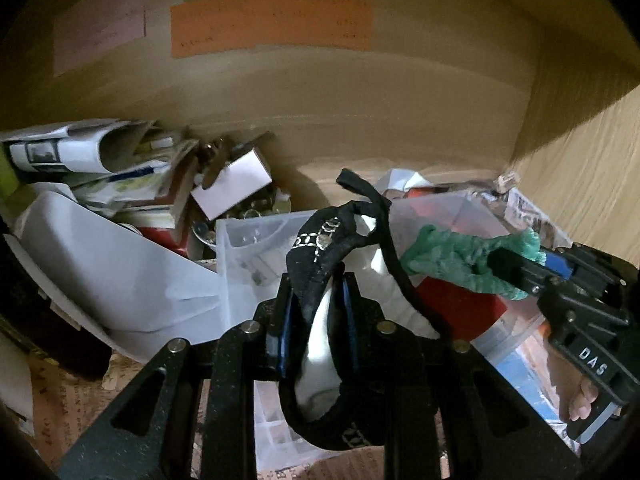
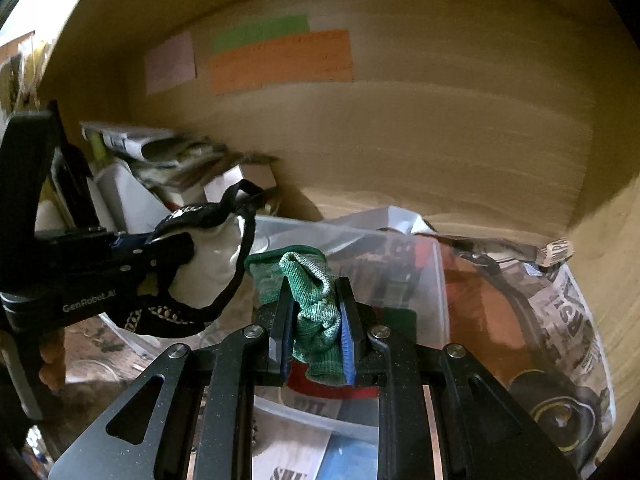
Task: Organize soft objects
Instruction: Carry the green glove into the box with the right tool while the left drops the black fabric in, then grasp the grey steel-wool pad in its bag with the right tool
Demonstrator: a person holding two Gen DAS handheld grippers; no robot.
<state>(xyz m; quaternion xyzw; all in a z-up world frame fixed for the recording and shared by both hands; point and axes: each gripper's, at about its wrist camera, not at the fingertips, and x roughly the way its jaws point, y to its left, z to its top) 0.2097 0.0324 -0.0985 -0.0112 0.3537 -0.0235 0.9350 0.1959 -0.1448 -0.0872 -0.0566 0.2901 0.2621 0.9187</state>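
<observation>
A green knit cloth (image 2: 316,304) is pinched between the right gripper (image 2: 316,312) fingers; a black-trimmed white pouch (image 1: 320,320) is clamped between the left gripper (image 1: 316,312) fingers. Both hang over a clear plastic bin (image 2: 400,248). Best lower each well inside before letting go, one at a time.

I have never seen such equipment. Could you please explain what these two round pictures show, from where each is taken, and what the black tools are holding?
There is no robot here: a person holds two hand tools, each with a camera looking along its two fingers. One picture is from the left tool, the other from the right.

The left gripper is closed on a black and white cloth item with a strap. The right gripper is closed on a green knitted cloth.

Below them lie a clear plastic box, crumpled newspaper and a pile of papers. Coloured notes are on the brown wall behind.
</observation>
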